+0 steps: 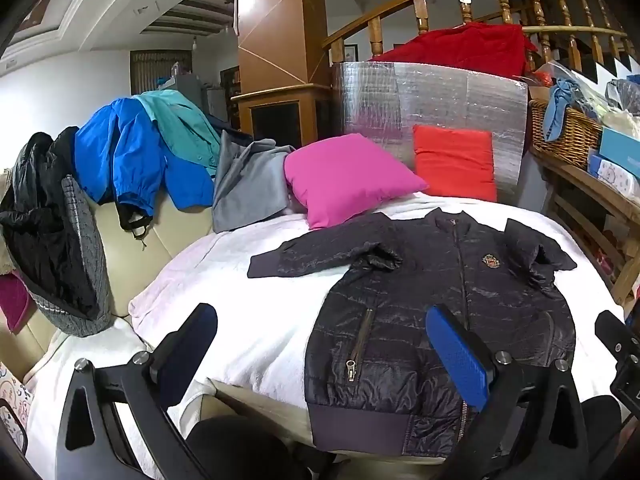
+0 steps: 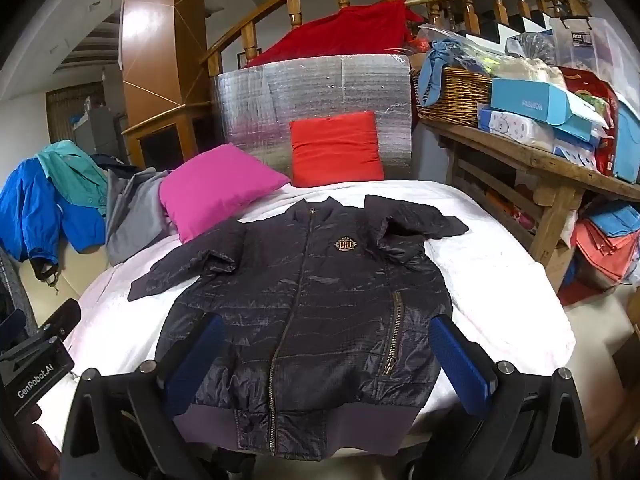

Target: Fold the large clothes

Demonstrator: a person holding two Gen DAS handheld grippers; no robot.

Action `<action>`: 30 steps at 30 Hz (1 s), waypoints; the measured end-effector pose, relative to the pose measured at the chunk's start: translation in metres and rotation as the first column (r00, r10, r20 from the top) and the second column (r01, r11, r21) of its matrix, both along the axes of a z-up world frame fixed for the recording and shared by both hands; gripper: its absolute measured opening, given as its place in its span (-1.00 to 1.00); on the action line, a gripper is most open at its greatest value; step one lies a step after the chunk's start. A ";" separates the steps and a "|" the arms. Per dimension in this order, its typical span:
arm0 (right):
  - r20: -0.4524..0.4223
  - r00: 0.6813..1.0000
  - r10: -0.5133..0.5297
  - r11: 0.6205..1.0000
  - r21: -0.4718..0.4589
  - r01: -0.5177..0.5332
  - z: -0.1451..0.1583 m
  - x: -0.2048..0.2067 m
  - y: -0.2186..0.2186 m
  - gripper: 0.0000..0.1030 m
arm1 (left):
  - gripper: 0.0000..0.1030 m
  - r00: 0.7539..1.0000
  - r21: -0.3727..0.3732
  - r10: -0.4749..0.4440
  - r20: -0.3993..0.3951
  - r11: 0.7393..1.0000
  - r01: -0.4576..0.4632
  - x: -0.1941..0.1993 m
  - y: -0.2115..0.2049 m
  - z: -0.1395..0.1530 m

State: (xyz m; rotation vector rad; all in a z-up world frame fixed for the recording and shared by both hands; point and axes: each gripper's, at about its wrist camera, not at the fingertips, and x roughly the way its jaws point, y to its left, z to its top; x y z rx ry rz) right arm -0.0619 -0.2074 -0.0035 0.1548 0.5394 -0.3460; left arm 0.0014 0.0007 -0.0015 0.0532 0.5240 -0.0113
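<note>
Jacket (image 2: 304,304), dark and zipped up, lay flat on the white bed (image 2: 500,300), sleeves out. Left gripper (image 1: 320,344) and right gripper (image 2: 326,356) hung wide above its near hem, holding nothing.

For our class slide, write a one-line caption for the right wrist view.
Dark zipped jacket lies flat, front up, on a white blanket, framed by the open right tool.

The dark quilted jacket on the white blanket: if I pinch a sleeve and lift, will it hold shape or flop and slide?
The dark quilted jacket will probably flop: its sleeves already lie crumpled and bent. Its shiny shell suggests the open left gripper and right gripper may slip. The fuzzy white blanket may drag along.
</note>
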 end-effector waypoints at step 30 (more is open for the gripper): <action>-0.049 0.998 0.029 1.000 -0.002 -0.029 -0.018 0.015 0.001 1.00 | 1.00 0.996 -0.032 0.016 -0.093 0.999 -0.019 0.014 0.012 -0.023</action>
